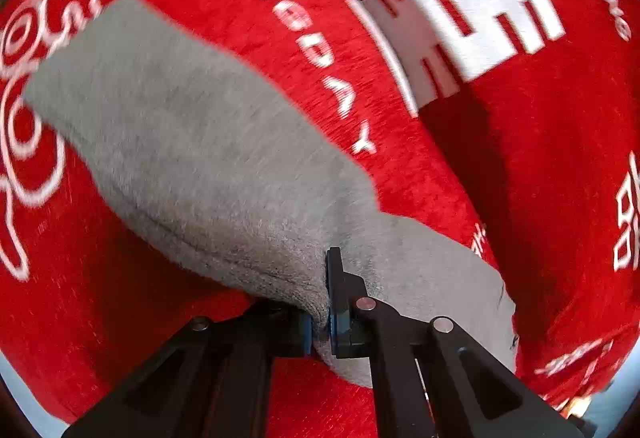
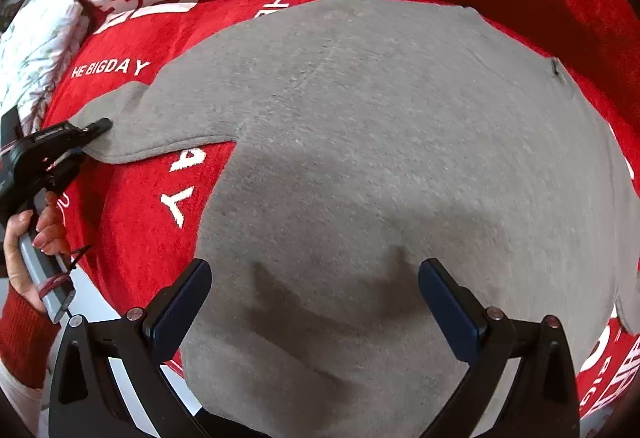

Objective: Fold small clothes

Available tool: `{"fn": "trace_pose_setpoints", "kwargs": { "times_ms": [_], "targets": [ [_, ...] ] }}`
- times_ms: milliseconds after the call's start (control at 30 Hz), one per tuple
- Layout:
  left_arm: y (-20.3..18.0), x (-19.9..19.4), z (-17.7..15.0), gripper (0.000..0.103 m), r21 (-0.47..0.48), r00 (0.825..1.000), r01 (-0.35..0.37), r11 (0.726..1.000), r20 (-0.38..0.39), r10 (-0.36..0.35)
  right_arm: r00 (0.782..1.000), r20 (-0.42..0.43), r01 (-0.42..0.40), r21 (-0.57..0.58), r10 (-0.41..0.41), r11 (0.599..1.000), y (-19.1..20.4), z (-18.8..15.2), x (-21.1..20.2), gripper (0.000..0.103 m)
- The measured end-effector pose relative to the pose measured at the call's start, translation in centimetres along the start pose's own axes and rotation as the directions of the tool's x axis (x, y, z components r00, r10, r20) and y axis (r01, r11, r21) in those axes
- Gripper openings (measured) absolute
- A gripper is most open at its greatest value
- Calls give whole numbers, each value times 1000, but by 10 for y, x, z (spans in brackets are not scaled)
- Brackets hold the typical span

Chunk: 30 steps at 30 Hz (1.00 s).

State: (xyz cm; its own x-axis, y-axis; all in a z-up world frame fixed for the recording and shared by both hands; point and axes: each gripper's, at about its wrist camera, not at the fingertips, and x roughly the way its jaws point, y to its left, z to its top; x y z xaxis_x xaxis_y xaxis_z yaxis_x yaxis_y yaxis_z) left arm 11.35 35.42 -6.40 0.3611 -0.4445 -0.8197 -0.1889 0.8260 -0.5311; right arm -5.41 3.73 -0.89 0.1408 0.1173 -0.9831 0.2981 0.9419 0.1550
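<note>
A small grey garment point(image 2: 380, 158) lies spread on a red cloth with white lettering point(image 2: 132, 198). One narrow part, a sleeve or leg point(image 1: 180, 142), stretches out to the left. My left gripper point(image 1: 320, 322) is shut on the end of that part; it also shows in the right wrist view point(image 2: 86, 128), pinching the grey edge. My right gripper point(image 2: 316, 302) is open, its jaws wide apart just above the garment's broad body, holding nothing.
A white patterned bundle of fabric point(image 2: 40, 46) lies at the far left on the red cloth. The red cloth point(image 1: 520, 158) rises in a fold behind the garment. A pale surface point(image 2: 96, 302) shows at the cloth's near left edge.
</note>
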Motion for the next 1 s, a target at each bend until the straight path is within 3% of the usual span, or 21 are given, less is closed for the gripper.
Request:
{"fn": "trace_pose_setpoints", "kwargs": {
  "times_ms": [133,267,367,533,600,667,767,867,900,1000],
  "targets": [
    [-25,-20,2,7,111,997,61,992,43,-66,1000,27,-7,30,7,1000,-8,-6,-8,103],
    [-75,-39,-3,7,265,987,140,954,38,-155,997,72,-33,96,26,995,-27,-13,-24,103],
    [-134,-46,-18,7,389,973,216,895,-8,-232,993,110,-53,169,35,984,-53,-19,-40,103],
    [-231,-38,-69,7,557,953,293,777,-108,-282,987,159,-54,272,10,961,-108,-31,-63,103],
    [-271,-26,-107,7,627,954,296,720,-151,-261,985,171,-53,310,-1,949,-136,-35,-67,103],
    [-297,-9,-137,7,665,956,294,687,-185,-230,988,157,-48,352,-9,935,-164,-39,-66,103],
    [-334,38,-194,7,731,970,233,641,-220,-103,990,142,-39,390,-18,920,-197,-46,-64,103],
    [-346,76,-235,7,785,976,148,601,-215,40,993,117,-24,409,-27,912,-222,-53,-57,103],
    [-347,89,-250,7,808,975,111,579,-201,94,994,108,-21,414,-26,910,-228,-54,-54,103],
    [-341,107,-268,11,838,966,46,544,-177,190,995,96,-13,417,-30,909,-237,-54,-50,103]
  ]
}}
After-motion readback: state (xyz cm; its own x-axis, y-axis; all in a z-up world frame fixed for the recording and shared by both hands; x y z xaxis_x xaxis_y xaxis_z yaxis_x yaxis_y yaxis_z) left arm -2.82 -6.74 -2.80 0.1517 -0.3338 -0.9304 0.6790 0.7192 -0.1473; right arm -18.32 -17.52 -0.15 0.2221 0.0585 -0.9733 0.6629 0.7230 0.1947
